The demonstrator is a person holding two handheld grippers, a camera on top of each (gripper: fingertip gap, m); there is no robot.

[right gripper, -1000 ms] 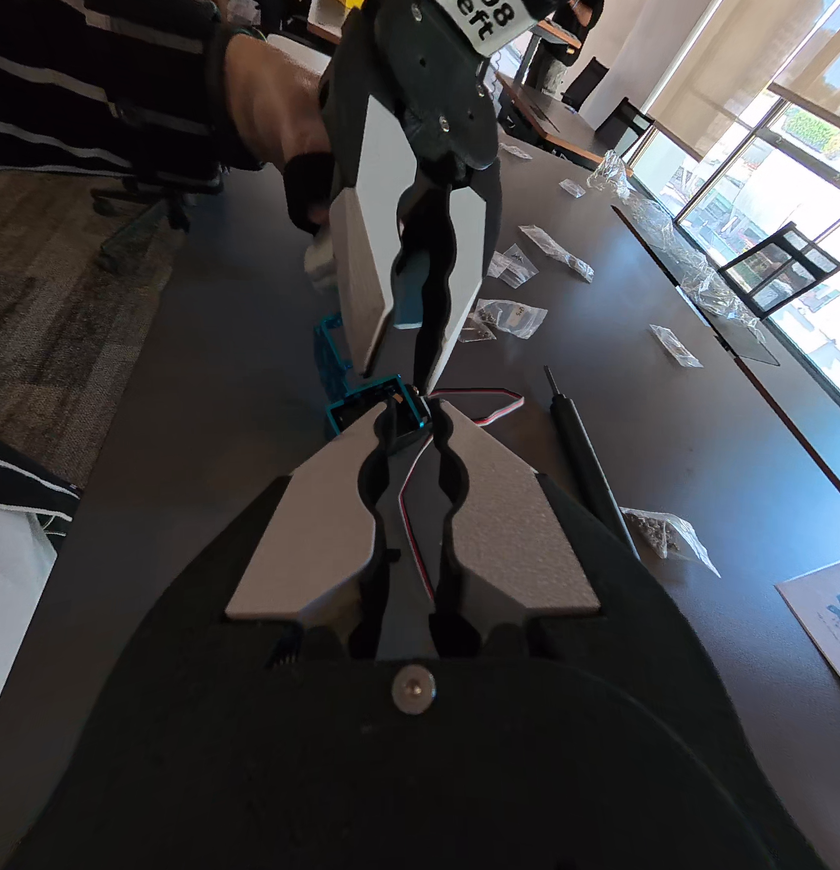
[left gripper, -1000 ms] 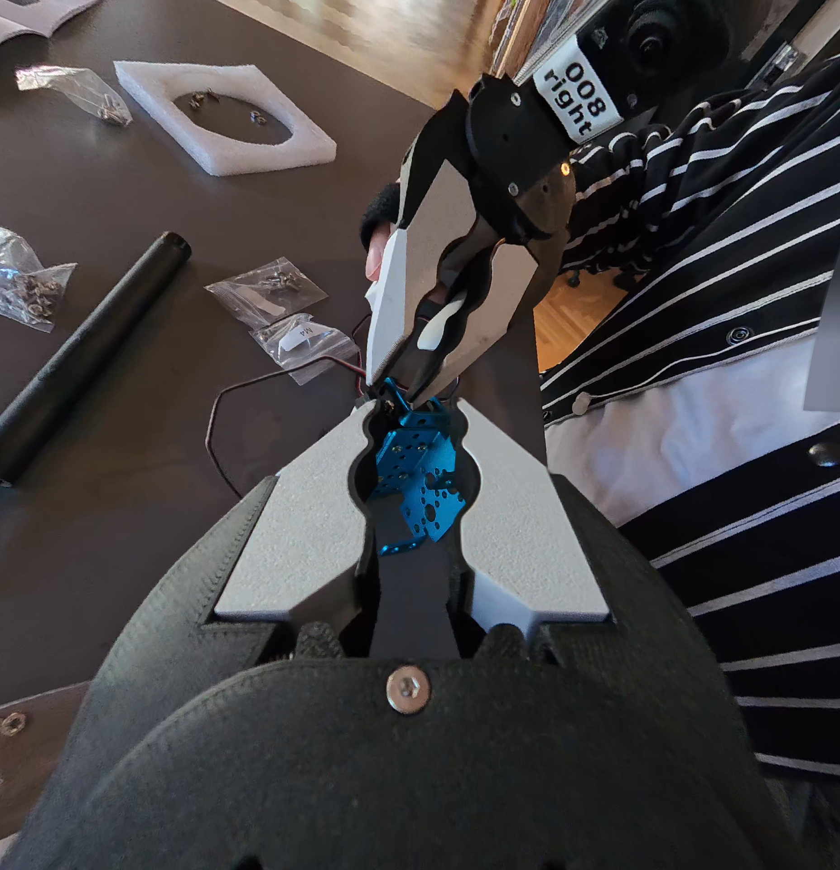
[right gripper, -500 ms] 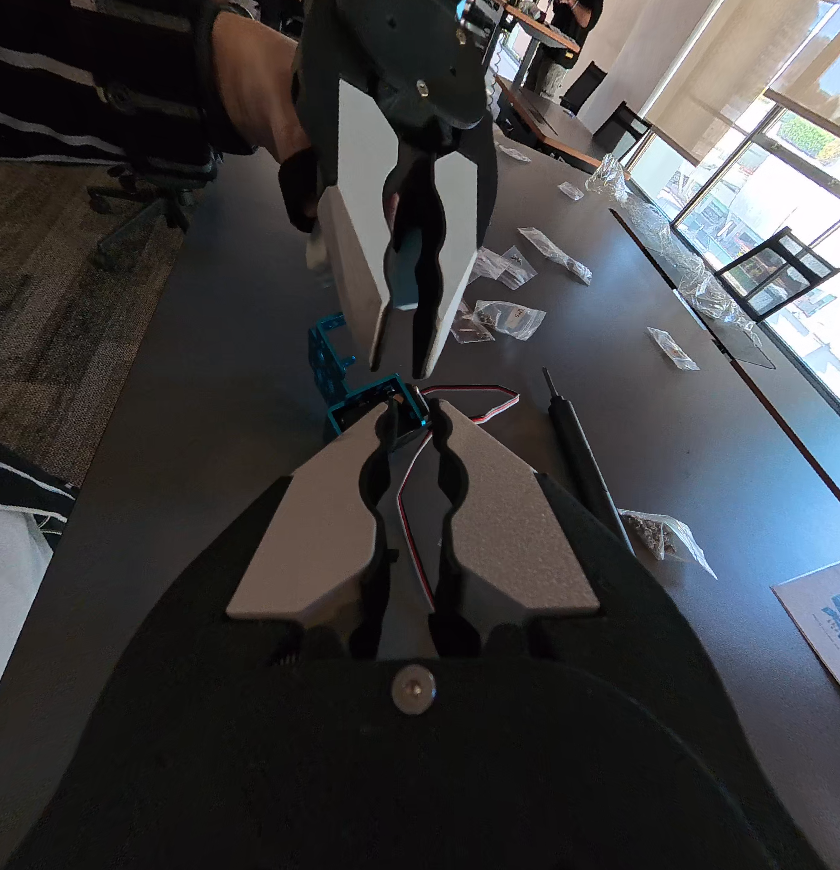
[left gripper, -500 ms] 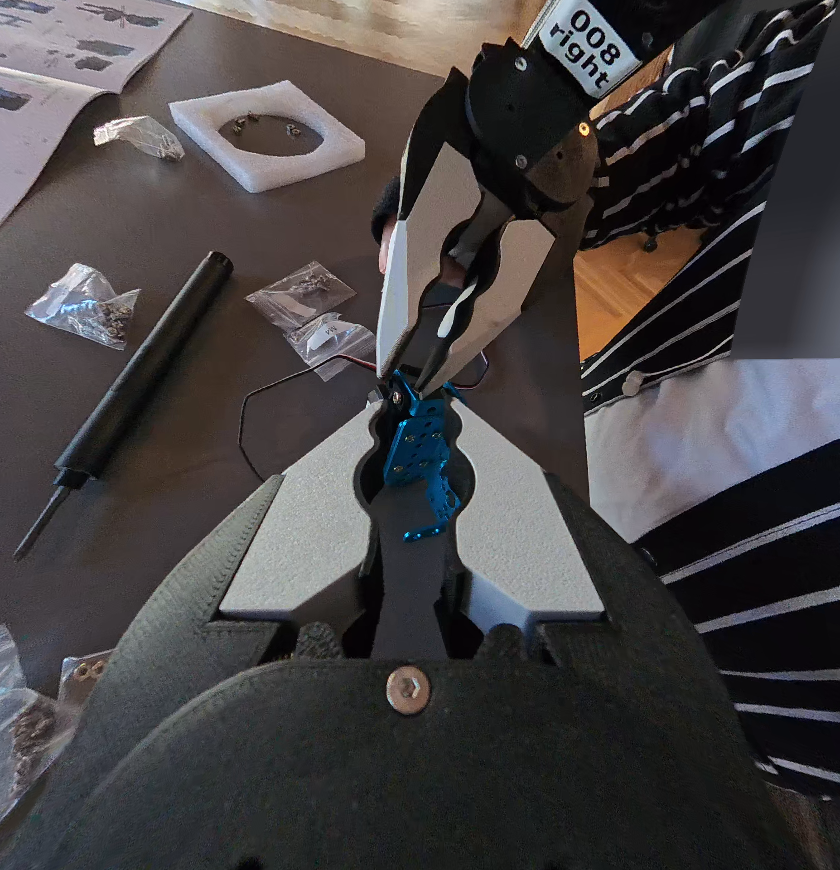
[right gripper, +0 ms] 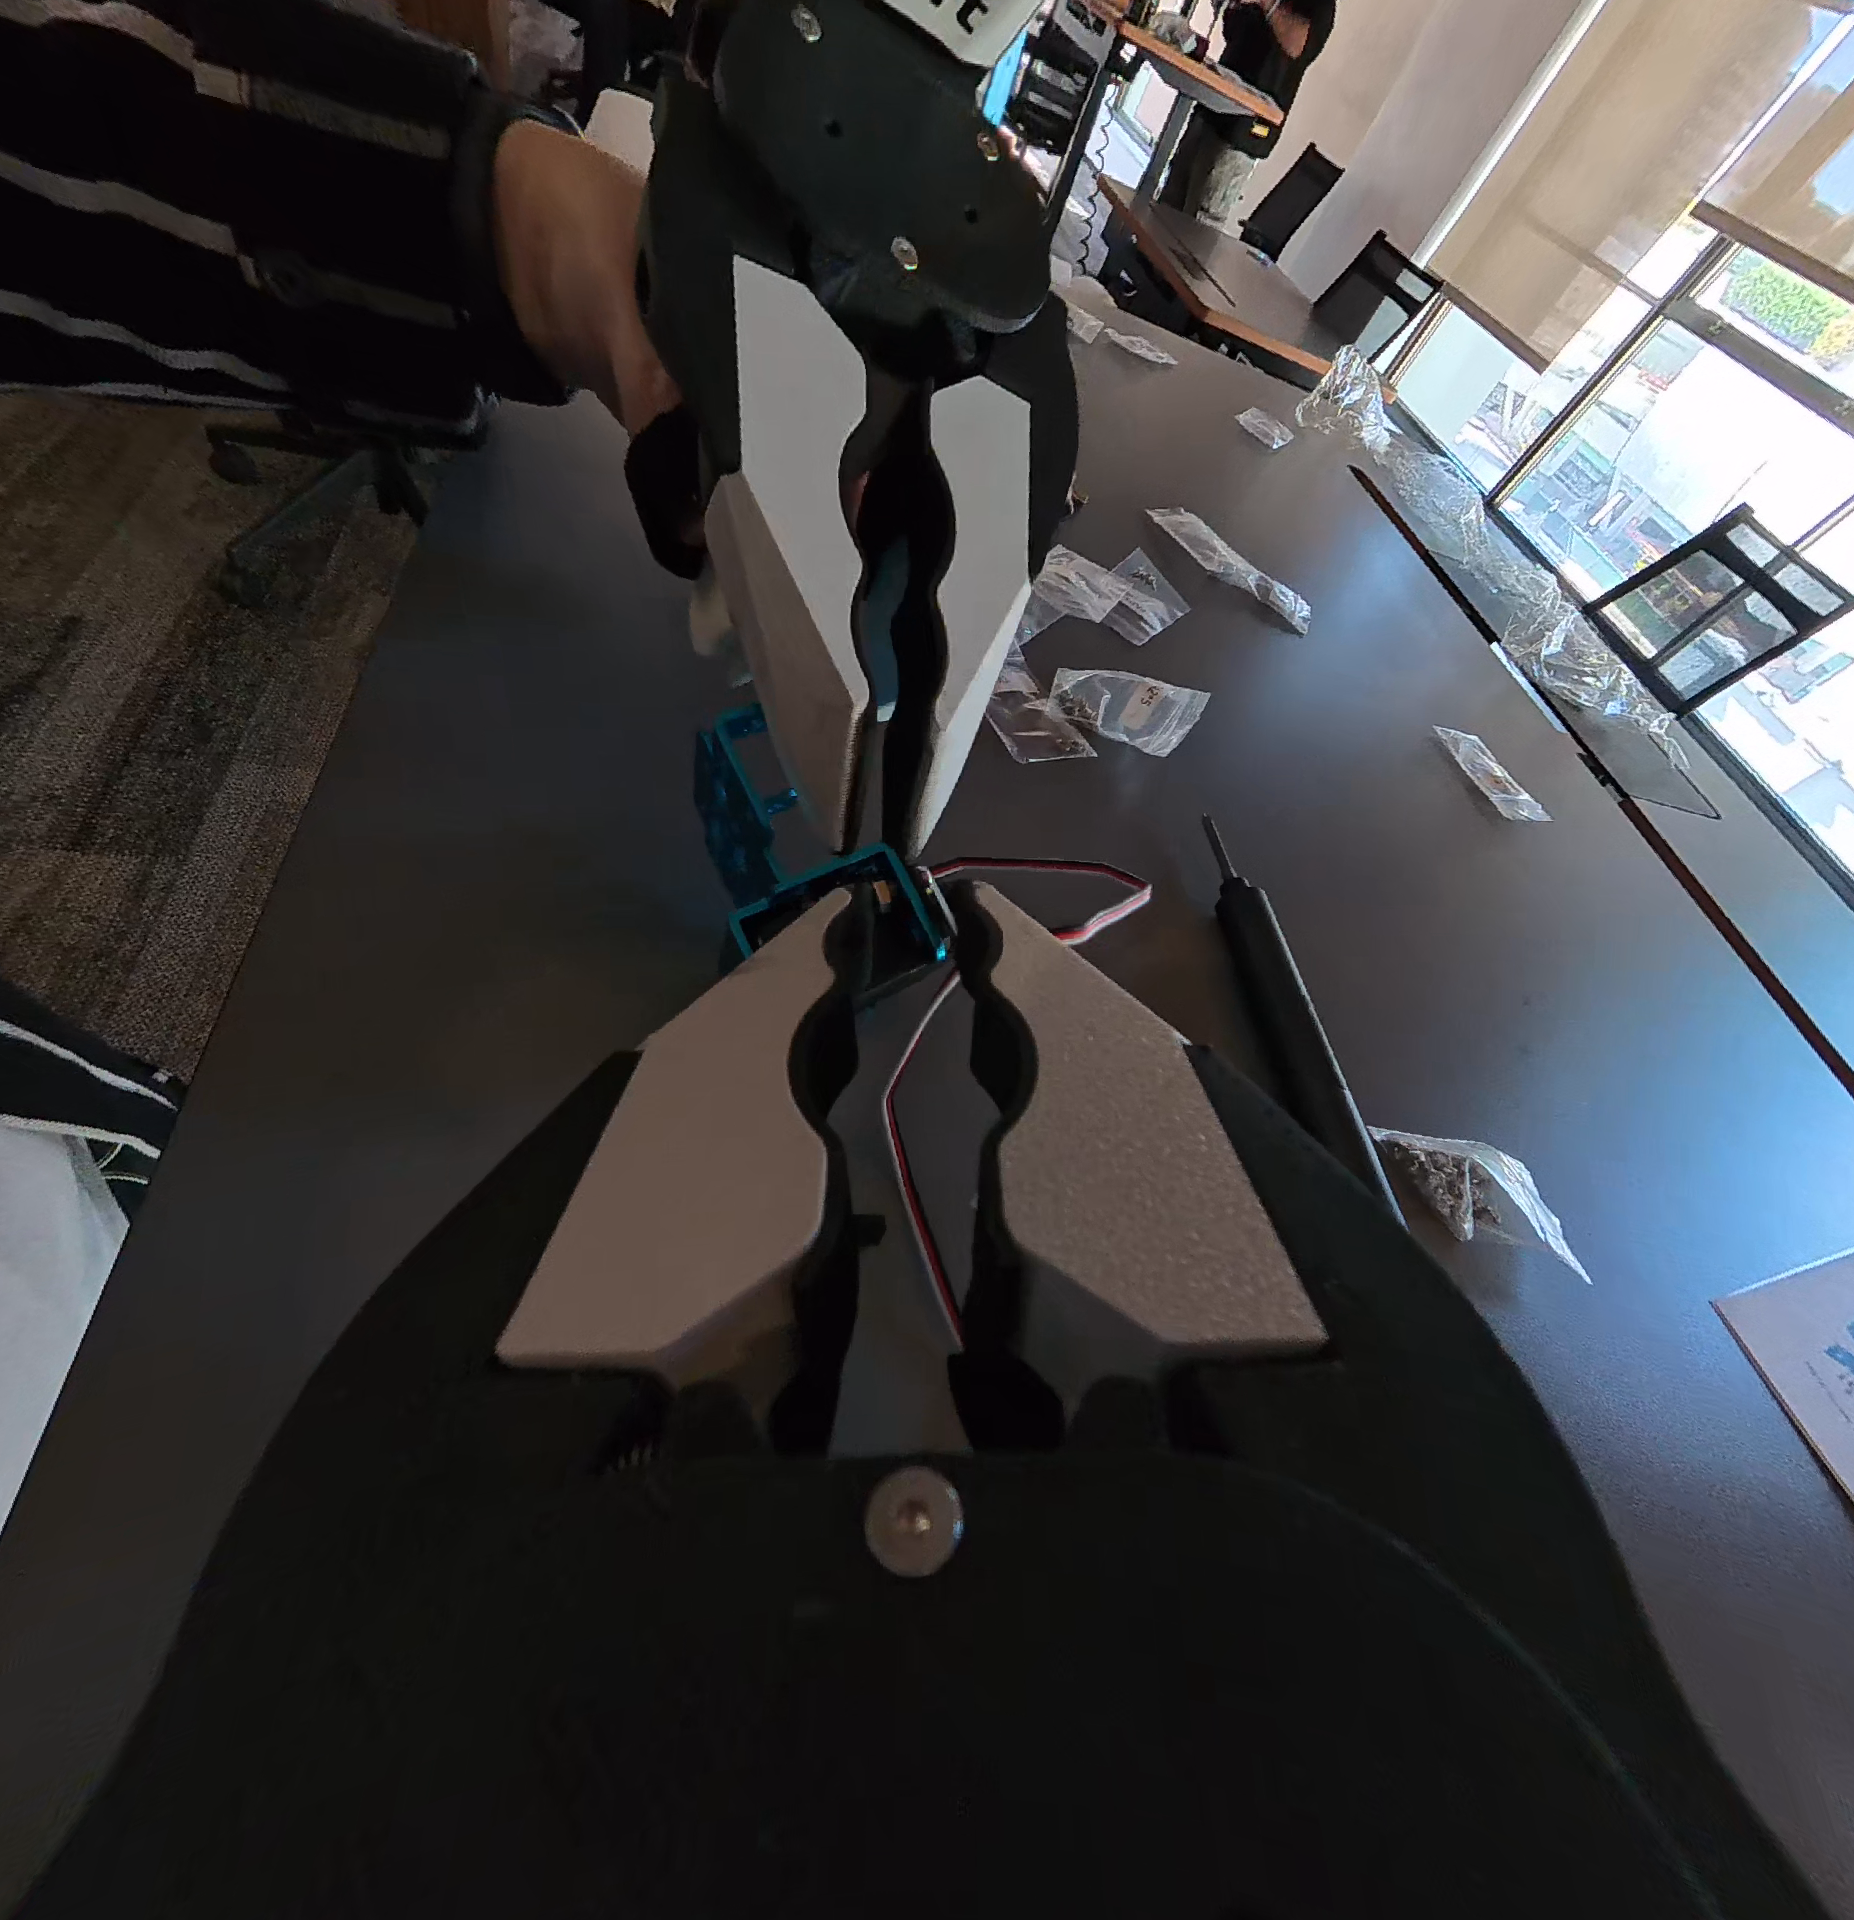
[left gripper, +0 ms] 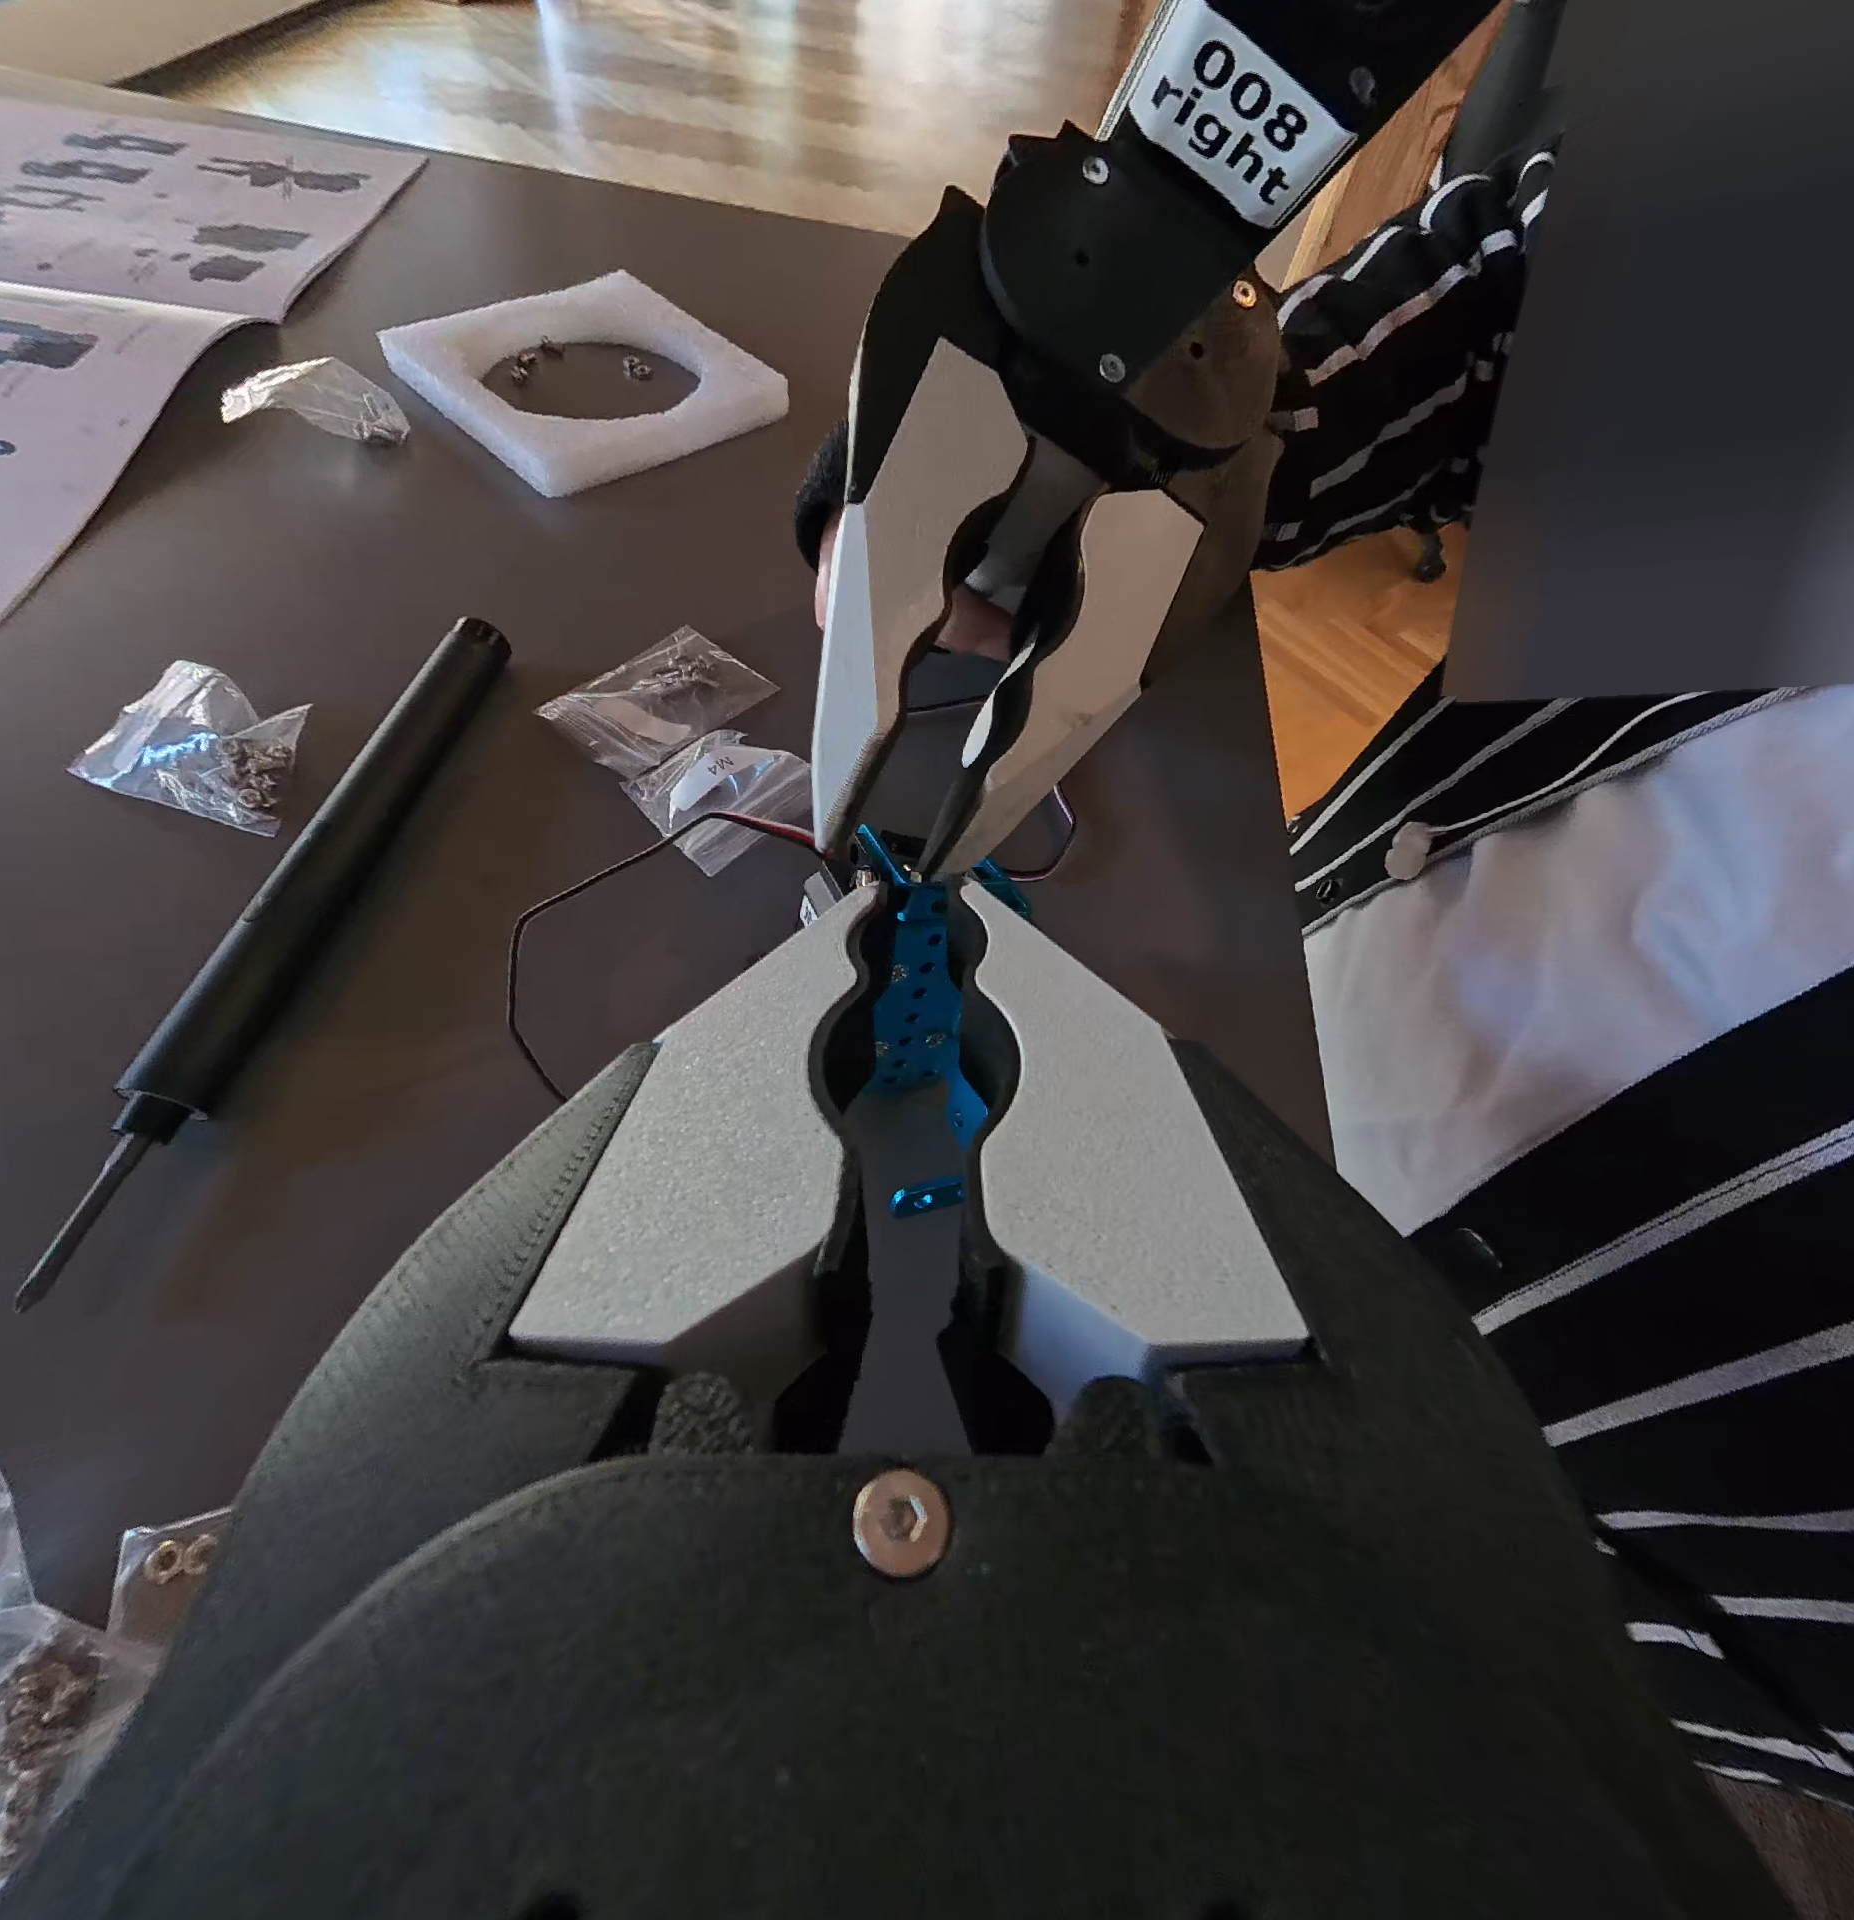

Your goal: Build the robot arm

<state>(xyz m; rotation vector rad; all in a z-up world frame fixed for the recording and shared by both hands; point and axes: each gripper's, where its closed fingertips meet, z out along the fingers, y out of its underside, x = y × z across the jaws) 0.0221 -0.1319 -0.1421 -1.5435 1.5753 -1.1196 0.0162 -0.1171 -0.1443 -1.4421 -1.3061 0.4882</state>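
Left wrist view: the left tongs (left gripper: pixel 918 899) are clenched on a blue perforated bracket (left gripper: pixel 918 1013), which runs back between the two grey fingers (left gripper: pixel 715 1153) and ends in a bent tab. The right tongs (left gripper: pixel 887 842) come down from above, tips meeting the far end of the bracket just beyond the left tips. Their jaws stand narrowly apart; whether they grip the bracket cannot be told from this view. A thin dark wire (left gripper: pixel 549 935) loops over the brown surface (left gripper: pixel 403 582) from the bracket's far end.

Right wrist view: the right tongs (right gripper: pixel 897 914) are closed on the black block (right gripper: pixel 897 951) seated in the blue bracket (right gripper: pixel 798 894). A red, white and black cable (right gripper: pixel 923 1174) runs back between the fingers. The left tongs (right gripper: pixel 876 831) descend onto the same bracket from above, held by a hand (right gripper: pixel 580 281) in a striped sleeve.

Around the tongs, on the surface:
- a black screwdriver (left gripper: pixel 279 935), left of the left tongs, tip pointing toward the camera;
- small clear bags of hardware (left gripper: pixel 694 727), just beyond the wire;
- another bag of screws (left gripper: pixel 206 753), left of the screwdriver;
- a white foam frame (left gripper: pixel 590 379) with a few loose screws in its opening;
- an open printed booklet (left gripper: pixel 102 301) at the far left.
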